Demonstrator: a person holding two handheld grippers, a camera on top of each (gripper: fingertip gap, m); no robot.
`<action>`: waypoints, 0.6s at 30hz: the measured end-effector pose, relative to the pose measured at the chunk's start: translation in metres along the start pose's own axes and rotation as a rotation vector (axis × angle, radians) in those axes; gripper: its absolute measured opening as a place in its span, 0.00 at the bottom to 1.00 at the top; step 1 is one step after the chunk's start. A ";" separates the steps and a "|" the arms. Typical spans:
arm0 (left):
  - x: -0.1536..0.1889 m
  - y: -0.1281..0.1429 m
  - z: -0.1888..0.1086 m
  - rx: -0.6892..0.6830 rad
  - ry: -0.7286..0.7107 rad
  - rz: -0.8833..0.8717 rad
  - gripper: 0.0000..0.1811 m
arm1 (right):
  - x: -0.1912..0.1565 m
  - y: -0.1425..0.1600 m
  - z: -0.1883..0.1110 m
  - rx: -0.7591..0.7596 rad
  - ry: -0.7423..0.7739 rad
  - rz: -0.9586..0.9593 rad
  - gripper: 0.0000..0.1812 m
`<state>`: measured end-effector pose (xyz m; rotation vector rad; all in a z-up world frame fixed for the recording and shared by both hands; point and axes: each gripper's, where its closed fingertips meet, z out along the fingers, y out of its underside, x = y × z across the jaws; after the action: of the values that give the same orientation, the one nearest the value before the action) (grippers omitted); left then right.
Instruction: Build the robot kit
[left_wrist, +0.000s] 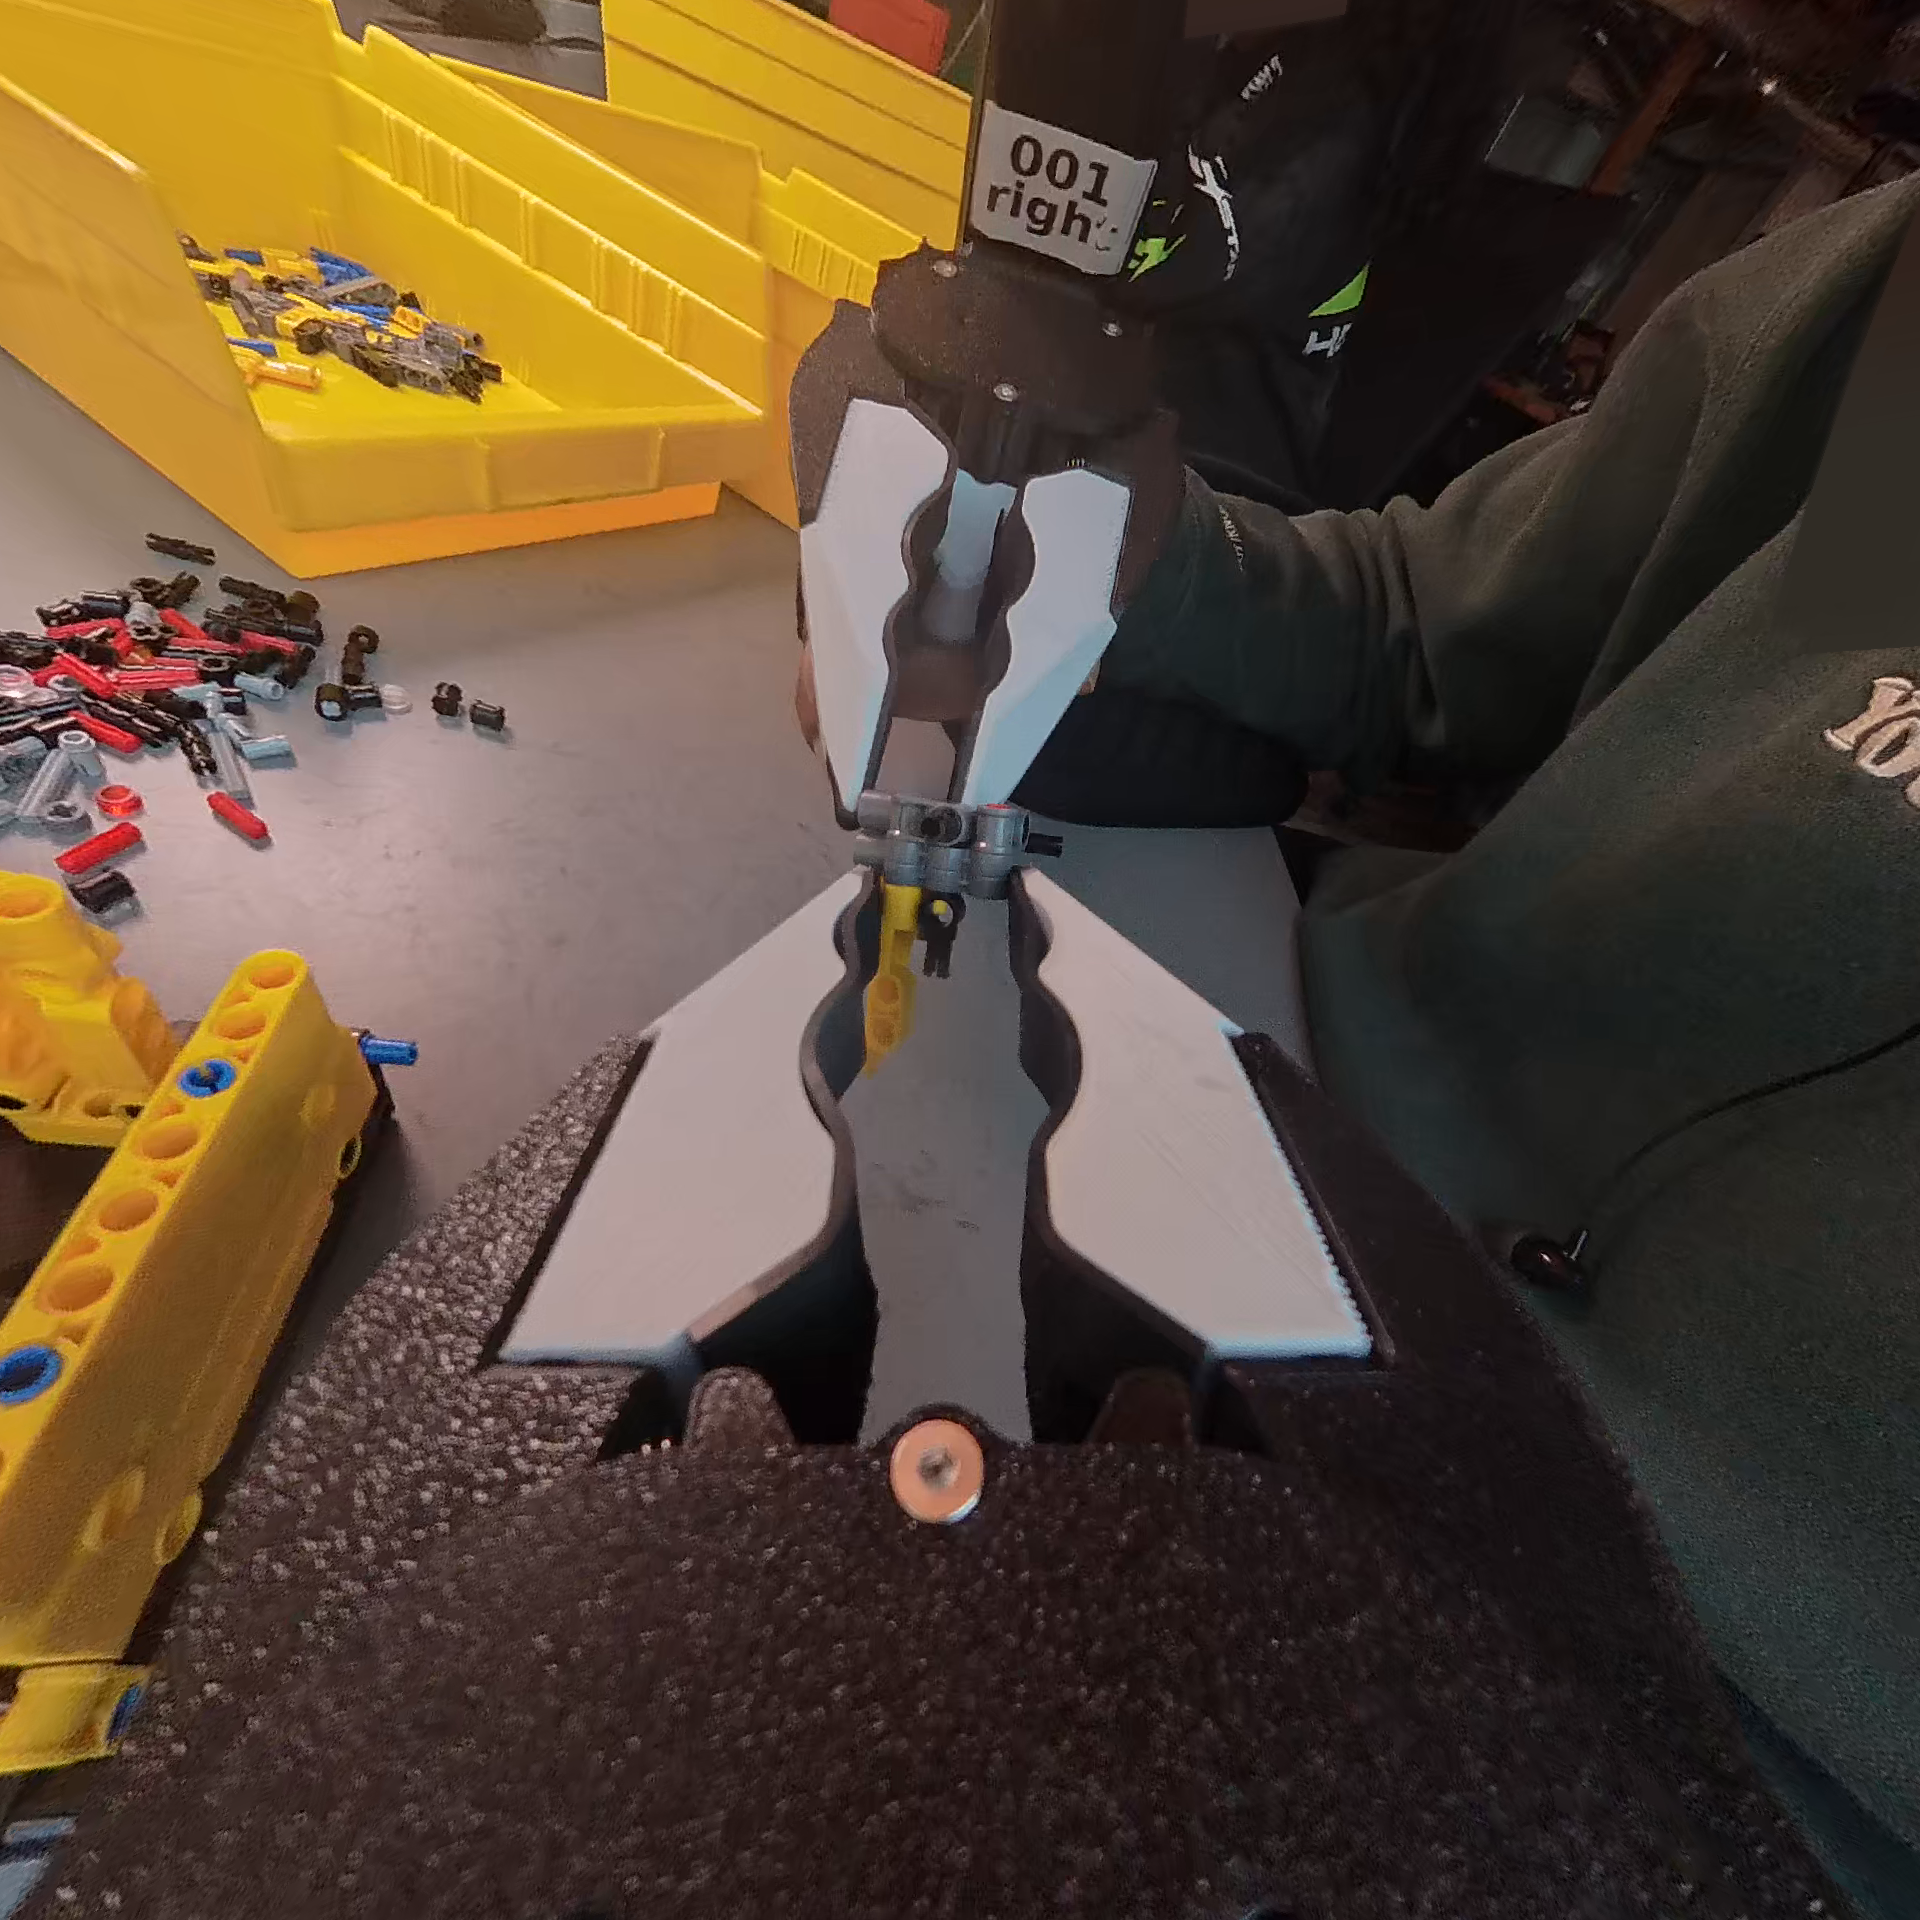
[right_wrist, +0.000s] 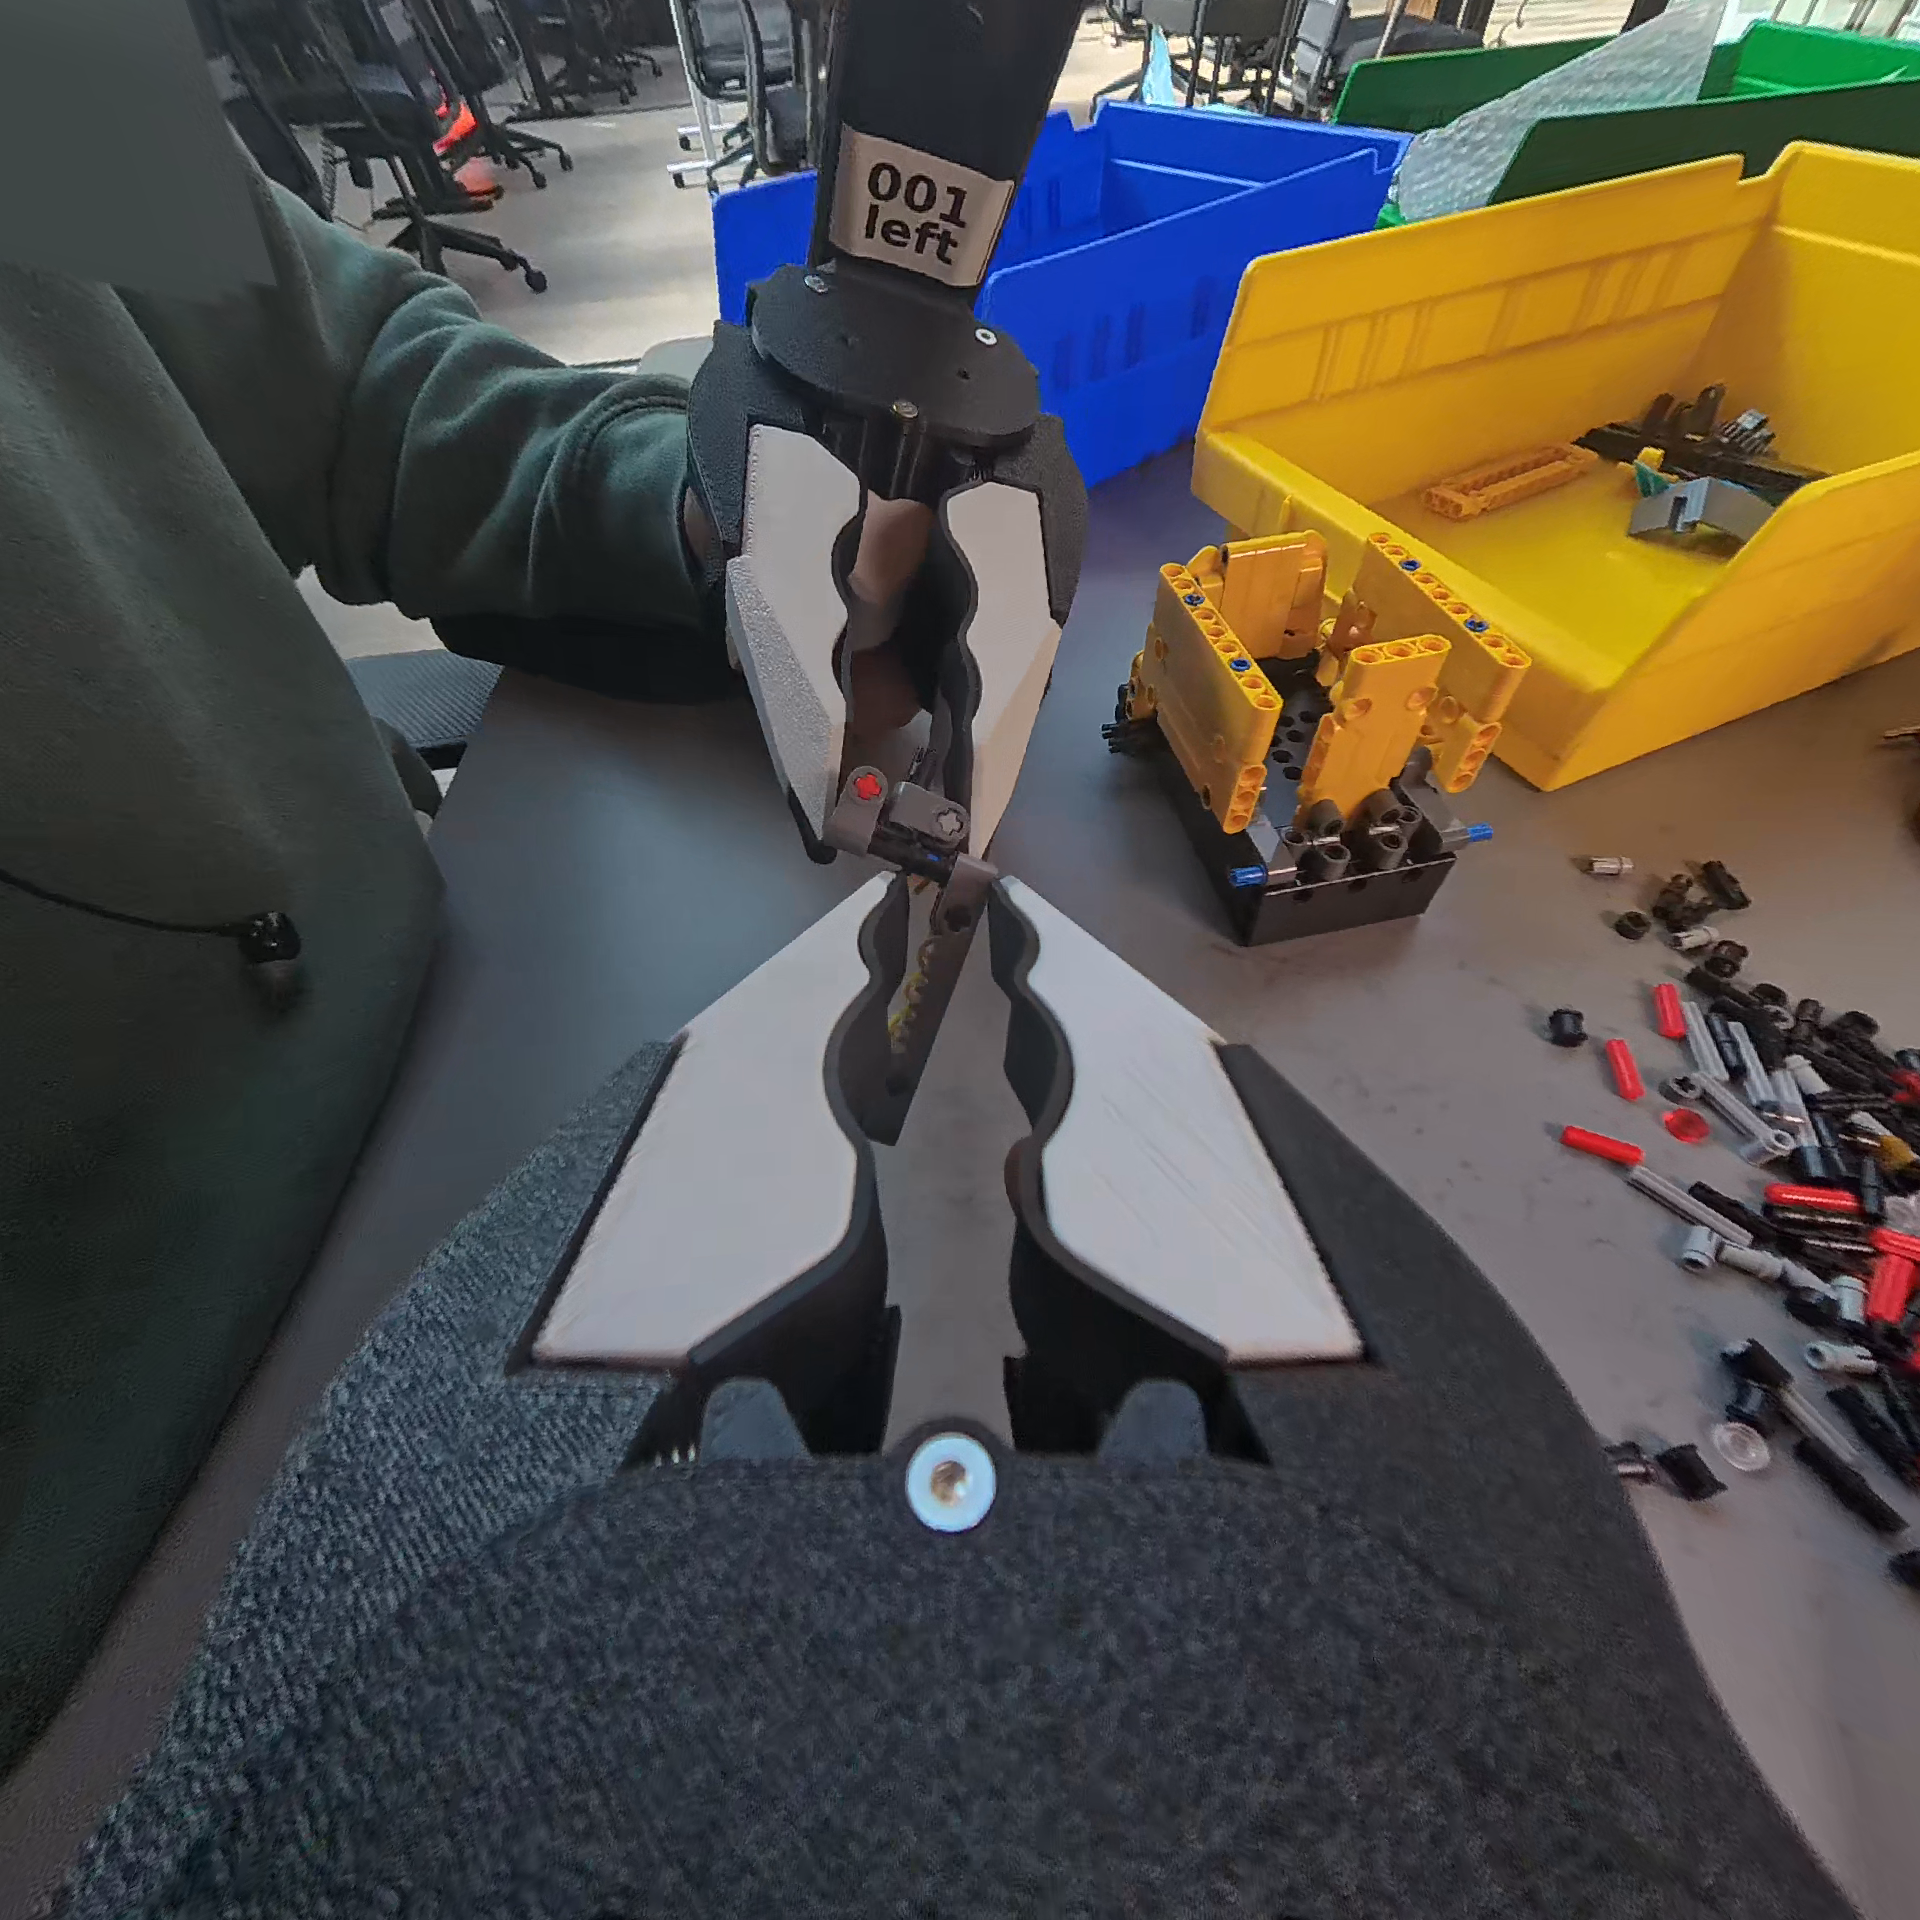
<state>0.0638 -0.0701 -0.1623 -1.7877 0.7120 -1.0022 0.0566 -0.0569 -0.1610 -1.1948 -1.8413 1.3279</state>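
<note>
Left wrist view: the left gripper (left_wrist: 940, 883) and the facing right gripper (left_wrist: 930, 805) meet tip to tip, fingers pinching one small grey Technic assembly (left_wrist: 945, 836) above the desk (left_wrist: 520, 883).

Right wrist view: the right gripper's (right_wrist: 940, 883) fingers nip its dark beam (right_wrist: 925, 997). It looks light, rigid, best gripped on its flat sides.
</note>
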 end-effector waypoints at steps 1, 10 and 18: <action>0.000 0.000 0.000 0.002 0.011 -0.019 0.13 | 0.000 -0.001 0.000 0.002 0.005 -0.008 0.08; 0.000 0.004 0.000 -0.021 0.034 -0.058 0.12 | -0.003 0.004 0.003 -0.041 0.054 -0.052 0.07; -0.006 -0.004 -0.007 0.009 -0.010 -0.001 0.11 | 0.004 0.001 0.006 0.000 0.075 0.039 0.05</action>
<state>0.0552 -0.0673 -0.1592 -1.7844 0.6997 -0.9948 0.0503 -0.0560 -0.1643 -1.2694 -1.7733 1.2861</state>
